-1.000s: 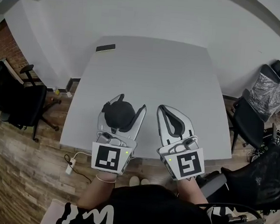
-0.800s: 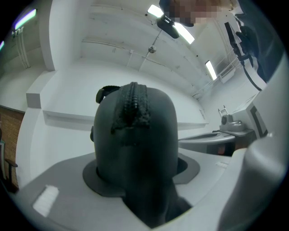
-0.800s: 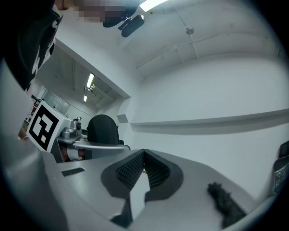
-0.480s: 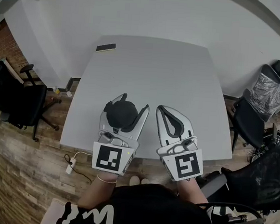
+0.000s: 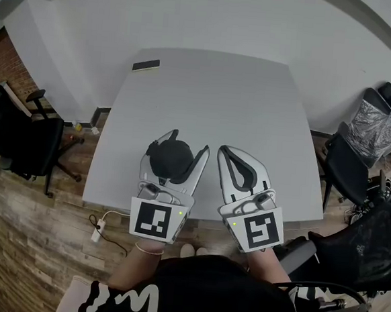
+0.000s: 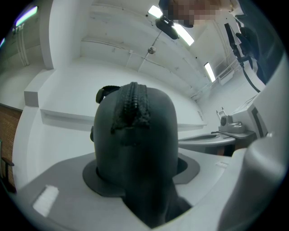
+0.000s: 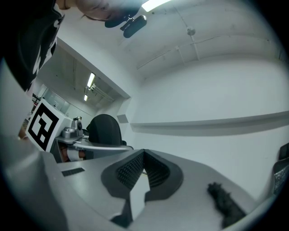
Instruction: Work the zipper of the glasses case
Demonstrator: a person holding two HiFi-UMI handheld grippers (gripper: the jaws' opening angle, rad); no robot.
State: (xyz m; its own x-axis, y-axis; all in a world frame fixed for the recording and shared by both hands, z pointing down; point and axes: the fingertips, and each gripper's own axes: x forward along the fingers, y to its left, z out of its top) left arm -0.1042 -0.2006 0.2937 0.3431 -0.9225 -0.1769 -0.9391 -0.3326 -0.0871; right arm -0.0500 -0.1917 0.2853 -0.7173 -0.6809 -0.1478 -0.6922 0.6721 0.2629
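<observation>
The black glasses case (image 5: 170,158) stands on end between the jaws of my left gripper (image 5: 180,148), which is shut on it above the near part of the white table (image 5: 253,103). In the left gripper view the case (image 6: 135,140) fills the middle. Its zipper (image 6: 132,101) runs over the rounded top, and a small tab sticks out at the upper left. The left gripper (image 6: 140,173) clamps the case low down on both sides. My right gripper (image 5: 227,152) is just right of the case, shut with nothing in it. Its ribbed pads (image 7: 135,169) meet at the tip.
A flat black object (image 5: 146,65) lies near the table's far left corner. Black office chairs stand on the wood floor at the left (image 5: 21,138) and at the right (image 5: 367,159). A white power strip (image 5: 98,230) lies on the floor by the table's near edge.
My left gripper with the case has edged slightly right and away from me, closer to the right gripper. The right gripper has barely moved.
</observation>
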